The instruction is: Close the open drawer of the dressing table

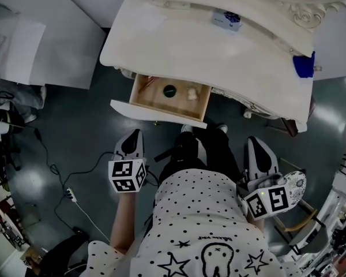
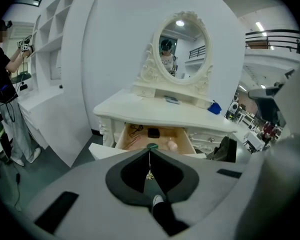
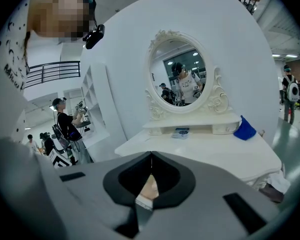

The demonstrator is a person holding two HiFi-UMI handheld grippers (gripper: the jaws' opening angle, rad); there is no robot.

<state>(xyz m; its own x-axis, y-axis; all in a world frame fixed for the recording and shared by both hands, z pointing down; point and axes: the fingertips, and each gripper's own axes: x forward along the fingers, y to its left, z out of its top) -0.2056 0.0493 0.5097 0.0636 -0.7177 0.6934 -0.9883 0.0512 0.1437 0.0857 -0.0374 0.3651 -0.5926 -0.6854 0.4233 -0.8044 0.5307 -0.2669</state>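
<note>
Drawer (image 1: pixel 170 97) stands pulled well out from under the tabletop (image 1: pixel 179 51), its white front toward you and small things lying on its wooden floor. Nothing is closed yet. Your left gripper (image 1: pixel 135 136) and right gripper (image 1: pixel 255 143) hang short of it, fingers pressed together, holding nothing.

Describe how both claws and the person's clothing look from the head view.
The left claw and the right claw are pale grey tapered shells with black inner faces. Each carries a white cube printed with black square markers. The person wears a white top with black dots and stars.
</note>
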